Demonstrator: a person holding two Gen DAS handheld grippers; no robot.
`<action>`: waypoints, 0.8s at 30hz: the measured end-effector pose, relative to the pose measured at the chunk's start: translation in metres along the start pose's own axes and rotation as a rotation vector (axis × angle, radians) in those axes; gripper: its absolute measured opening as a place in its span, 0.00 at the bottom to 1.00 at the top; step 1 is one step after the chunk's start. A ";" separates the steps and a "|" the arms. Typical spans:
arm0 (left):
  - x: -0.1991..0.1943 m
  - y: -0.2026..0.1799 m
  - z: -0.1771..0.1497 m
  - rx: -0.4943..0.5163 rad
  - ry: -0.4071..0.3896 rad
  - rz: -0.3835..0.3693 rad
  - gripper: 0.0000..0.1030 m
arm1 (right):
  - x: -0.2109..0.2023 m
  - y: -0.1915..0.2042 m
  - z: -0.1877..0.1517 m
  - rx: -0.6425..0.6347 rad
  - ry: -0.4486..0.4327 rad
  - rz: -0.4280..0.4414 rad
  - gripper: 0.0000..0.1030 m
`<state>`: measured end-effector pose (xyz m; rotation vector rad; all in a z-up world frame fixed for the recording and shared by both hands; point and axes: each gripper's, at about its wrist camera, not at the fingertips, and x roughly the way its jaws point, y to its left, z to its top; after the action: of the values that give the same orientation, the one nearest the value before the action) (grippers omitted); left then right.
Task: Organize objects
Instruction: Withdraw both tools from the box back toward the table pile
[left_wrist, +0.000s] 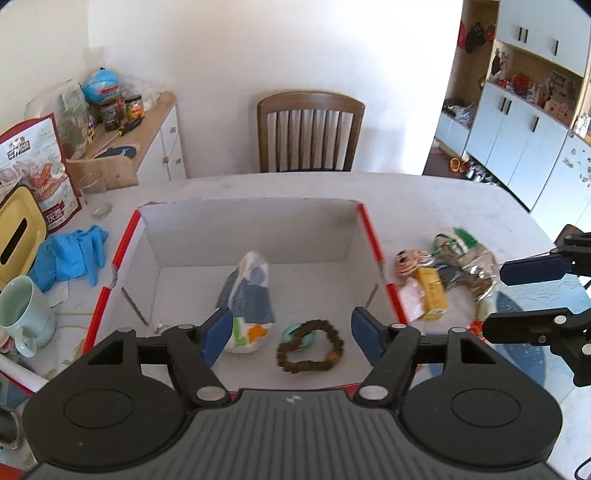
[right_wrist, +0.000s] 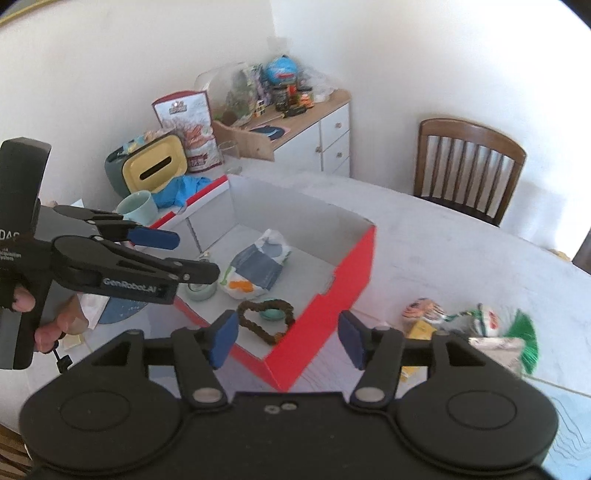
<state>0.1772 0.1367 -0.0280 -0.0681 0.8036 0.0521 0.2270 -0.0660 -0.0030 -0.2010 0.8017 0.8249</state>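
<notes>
The left tool (left_wrist: 291, 334) hangs over the near edge of an open cardboard box (left_wrist: 255, 230), its two blue-padded fingers spread wide with nothing between them. In the right wrist view the same tool (right_wrist: 192, 254) appears from the side, held in a person's hand (right_wrist: 44, 325), fingers parted and empty above the box's near left corner.

The right tool (right_wrist: 284, 339) is also wide open and holds nothing; it hovers near the box's red outer corner. From the left wrist view it (left_wrist: 495, 299) shows at the right edge, above the counter and beside the loose pile.

The box has white inner walls and red outer sides (right_wrist: 332, 295). Inside it lie a soft blue, white and orange pouch (left_wrist: 247, 299), a brown beaded bracelet (left_wrist: 310, 345) and a small teal round object (left_wrist: 291, 332) that the bracelet partly overlaps.

On the white counter (left_wrist: 406, 199), just right of the box, sits a pile of things still outside it: a tiger-faced item (left_wrist: 410, 260), a small yellow carton (left_wrist: 432, 293), a crinkly silver packet (left_wrist: 476, 266) and a green and white packet (left_wrist: 461, 238).

Left of the box lie blue gloves (left_wrist: 70, 256), a pale green mug (left_wrist: 22, 314), a yellow tissue box (left_wrist: 18, 236), a drinking glass (left_wrist: 94, 194) and a red snack bag (left_wrist: 40, 170). Behind the counter stand a wooden chair (left_wrist: 310, 131) and a cluttered side cabinet (left_wrist: 162, 136).
</notes>
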 end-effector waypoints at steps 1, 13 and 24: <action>-0.002 -0.004 0.000 0.000 -0.003 -0.005 0.70 | -0.004 -0.002 -0.002 0.005 -0.007 -0.004 0.62; -0.011 -0.051 -0.006 0.036 -0.022 -0.047 0.81 | -0.045 -0.040 -0.043 0.053 -0.068 -0.079 0.85; -0.008 -0.091 -0.011 0.039 -0.030 -0.110 0.84 | -0.068 -0.083 -0.078 0.143 -0.071 -0.157 0.93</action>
<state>0.1701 0.0449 -0.0263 -0.0746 0.7691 -0.0663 0.2151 -0.1975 -0.0206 -0.1059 0.7649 0.6209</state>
